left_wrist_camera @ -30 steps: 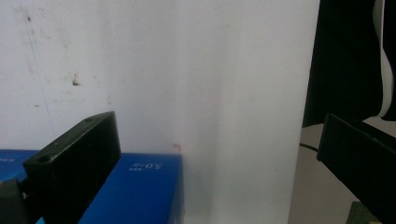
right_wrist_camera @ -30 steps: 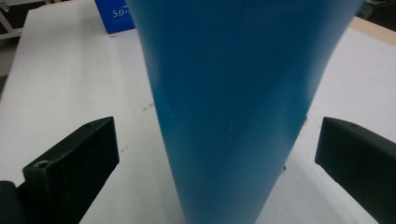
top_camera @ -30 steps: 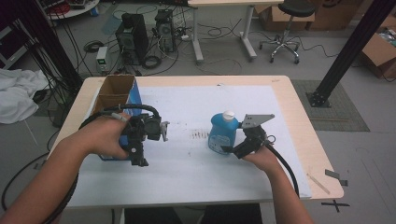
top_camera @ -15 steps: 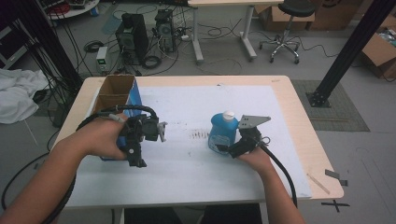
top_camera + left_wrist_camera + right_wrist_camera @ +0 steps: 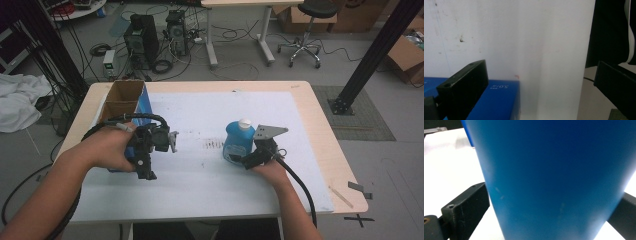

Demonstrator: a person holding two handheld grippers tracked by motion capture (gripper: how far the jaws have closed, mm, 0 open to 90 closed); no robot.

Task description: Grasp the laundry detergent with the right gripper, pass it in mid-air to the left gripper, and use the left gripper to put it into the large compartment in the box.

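- White sheeting covers the wooden table (image 5: pixel 320 125); computer towers, cables and an office chair stand on the floor beyond the far edge.
- Blue bottle (image 5: pixel 236 142) with a white cap (image 5: pixel 244 123) stands right of centre on the sheet, well apart from the open blue carton (image 5: pixel 121 102) at the left edge.
- Right gripper (image 5: pixel 246 159) sits at the bottom of the bottle from the near-right side. In the right gripper view the blue wall (image 5: pixel 554 177) stands between the two black jaws, which bracket its sides; contact looks made, so I judge it clenched on the bottle.
- Left gripper (image 5: pixel 145 167) is held above the sheet just beside the carton's near end, jaws spread wide and grasping nothing; its own view shows a blue carton corner (image 5: pixel 499 100) below.
- Bottle's long axis runs vertical, cap pointing up, no visible tilt.
- Judgement on the step in hand, taking up the bottle: the hold is low on the body, so the top may tip. Recommend a square, firm squeeze, a straight vertical lift, and no twisting of the hand until it is clear of the sheet.
- Left gripper is free to steady the carton if needed.
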